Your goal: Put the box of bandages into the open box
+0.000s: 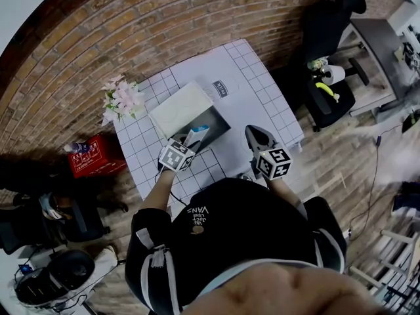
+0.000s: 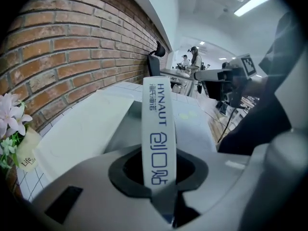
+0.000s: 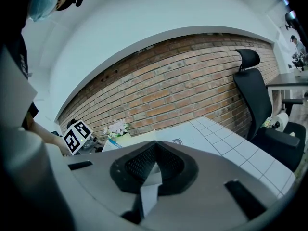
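A narrow white box of bandages (image 1: 197, 134) with blue print stands upright between the jaws of my left gripper (image 1: 190, 140), which is shut on it. In the left gripper view the bandage box (image 2: 159, 129) rises straight out of the left gripper (image 2: 160, 177). Just beyond it lies the open box (image 2: 120, 126). The open box (image 1: 220, 120) has a grey inside, and its white lid (image 1: 180, 107) is folded back to the left. My right gripper (image 1: 257, 136) hovers to the right of the open box. In its own view the right gripper (image 3: 155, 146) is shut with nothing in it.
The white gridded table (image 1: 262, 90) stands against a brick wall. A pot of pink flowers (image 1: 121, 100) sits at its left corner, and a small white packet (image 1: 222, 87) lies behind the open box. On the floor are a red crate (image 1: 97, 155) and a black office chair (image 1: 328, 38).
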The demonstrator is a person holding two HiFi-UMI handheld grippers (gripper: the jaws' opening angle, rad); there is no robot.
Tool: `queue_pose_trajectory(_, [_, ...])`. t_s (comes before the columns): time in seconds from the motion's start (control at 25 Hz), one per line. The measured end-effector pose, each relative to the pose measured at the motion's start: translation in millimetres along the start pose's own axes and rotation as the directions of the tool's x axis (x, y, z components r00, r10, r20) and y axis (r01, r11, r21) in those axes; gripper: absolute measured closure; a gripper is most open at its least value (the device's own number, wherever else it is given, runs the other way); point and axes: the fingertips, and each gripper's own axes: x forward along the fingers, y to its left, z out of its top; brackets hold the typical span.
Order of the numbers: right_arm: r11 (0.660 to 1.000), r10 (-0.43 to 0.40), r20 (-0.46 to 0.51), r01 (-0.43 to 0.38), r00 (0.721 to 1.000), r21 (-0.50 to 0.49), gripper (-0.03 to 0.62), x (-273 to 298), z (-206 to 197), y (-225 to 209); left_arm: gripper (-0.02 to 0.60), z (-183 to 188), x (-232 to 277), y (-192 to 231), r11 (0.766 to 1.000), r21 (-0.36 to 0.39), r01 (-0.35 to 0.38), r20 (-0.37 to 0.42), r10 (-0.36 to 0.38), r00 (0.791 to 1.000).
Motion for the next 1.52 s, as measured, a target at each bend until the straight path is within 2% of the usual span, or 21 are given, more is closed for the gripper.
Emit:
queue_pose_trajectory(0.6, [1.0,-0.016,-0.009,0.016,1.0,-0.001,0.6,-4,-4,-5,0.503,-11,19,-1,0.994,0.063,0.086,-0.131,-0.077,0.988])
queue_pose_trajectory(0.84, [1.0,-0.022,-0.008,0.022,1.0,0.003,0.6,-8,-4,-9,0.503,-11,23,-1,0.993,0.075,0.087,-0.145,-0.075,0.987])
queue_pose_trajectory(1.08, [1.0,-0.021,-0.007,0.021,1.0,0.006,0.6,-10,-4,-9,0.493,-10,21,3,0.994,0.097,0.056,-0.139,-0.042,0.989])
queue_pose_trajectory(1.4, [1.0,-0.021,-0.009,0.021,1.0,0.003,0.6,-12,-7,-9,0.432,-11,18,19,0.993,0.112,-0.036,-0.107,0.048,0.993])
queue_pose_trajectory(1.52, [1.0,-0.021,-0.009,0.021,1.0,0.003,0.6,-12,-8,-9,0.417,-9,17,22,0.993,0.112,-0.048,-0.092,0.058,0.994])
